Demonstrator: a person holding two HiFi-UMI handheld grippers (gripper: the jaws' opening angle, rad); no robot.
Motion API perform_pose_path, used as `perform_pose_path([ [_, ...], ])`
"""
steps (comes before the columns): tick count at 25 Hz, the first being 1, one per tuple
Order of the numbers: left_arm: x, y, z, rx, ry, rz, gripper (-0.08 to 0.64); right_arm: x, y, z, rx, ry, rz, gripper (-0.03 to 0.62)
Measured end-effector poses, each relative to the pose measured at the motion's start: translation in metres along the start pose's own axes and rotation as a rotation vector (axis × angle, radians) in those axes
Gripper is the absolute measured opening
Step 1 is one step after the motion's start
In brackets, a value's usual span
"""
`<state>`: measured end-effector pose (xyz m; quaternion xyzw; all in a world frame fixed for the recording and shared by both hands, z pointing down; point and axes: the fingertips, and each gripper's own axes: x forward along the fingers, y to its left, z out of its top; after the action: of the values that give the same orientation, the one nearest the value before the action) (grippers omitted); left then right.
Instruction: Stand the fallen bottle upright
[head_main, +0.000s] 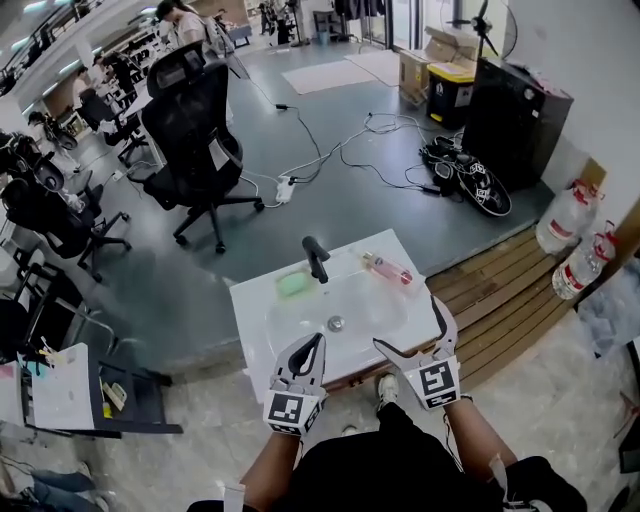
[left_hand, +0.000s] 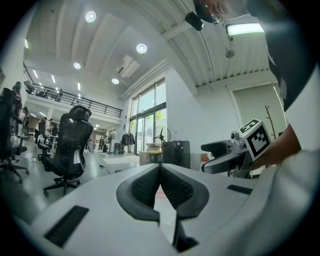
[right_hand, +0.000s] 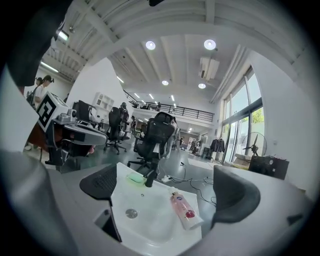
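Bottle (head_main: 388, 268) flat, label (right_hand: 190, 214) illegible

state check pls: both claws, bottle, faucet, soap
left claw: shut, nothing between the jaws.
right claw: open, empty, pointed at the sink.
bottle: lying on its side on the right rim of the sink, not gripped.
faucet: no water seen running.
soap: lying on the back rim, left of the faucet.
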<state>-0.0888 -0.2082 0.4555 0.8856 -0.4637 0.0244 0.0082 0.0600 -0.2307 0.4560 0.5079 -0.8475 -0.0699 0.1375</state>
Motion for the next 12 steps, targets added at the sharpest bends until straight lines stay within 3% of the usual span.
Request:
perform_pose_path([
  [8,0.061,0.038,-0.011,0.032,0.062,0.073,0.018,0.062,-0.052,-0.014,-0.088,0.058,0.083,0.598],
  [12,0.089,0.055,-0.015,0.011,0.078,0.136,0.018,0.094,-0.076,-0.038,-0.064,0.114,0.151,0.598],
])
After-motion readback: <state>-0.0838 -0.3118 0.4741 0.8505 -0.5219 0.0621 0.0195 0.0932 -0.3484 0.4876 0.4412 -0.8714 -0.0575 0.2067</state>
